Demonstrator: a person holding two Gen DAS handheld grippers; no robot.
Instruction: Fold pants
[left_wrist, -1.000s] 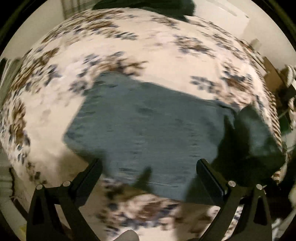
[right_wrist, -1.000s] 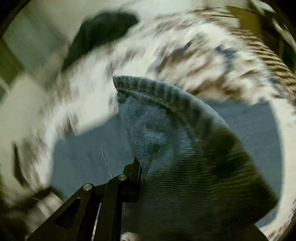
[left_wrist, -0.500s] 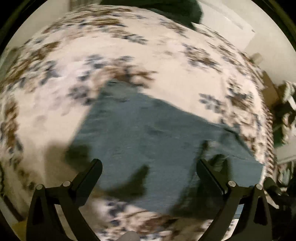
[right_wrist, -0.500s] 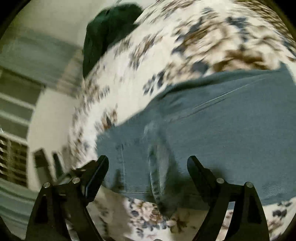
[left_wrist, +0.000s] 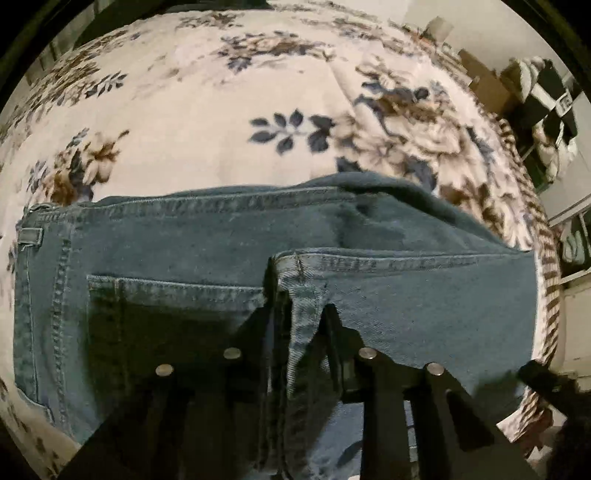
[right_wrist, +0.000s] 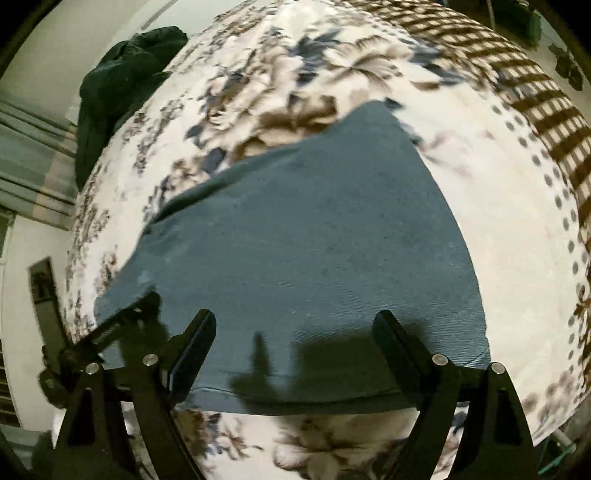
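Plush floral blanket (left_wrist: 207, 122); left tongs (left_wrist: 295, 314) pinch the denim pants' (left_wrist: 207, 236) hem, right tongs (right_wrist: 293, 334) spread.

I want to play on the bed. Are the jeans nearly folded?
Partly. The jeans already lie doubled on the flowery blanket. The left hand-held gripper is pinching the hem end; the right hand-held gripper hovers open. A final fold probably remains.

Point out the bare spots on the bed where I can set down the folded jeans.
Bare floral blanket lies beyond the jeans, toward the dark green garment. More bare blanket sits right of the jeans up to the checkered border. The near edge is crowded by both grippers.
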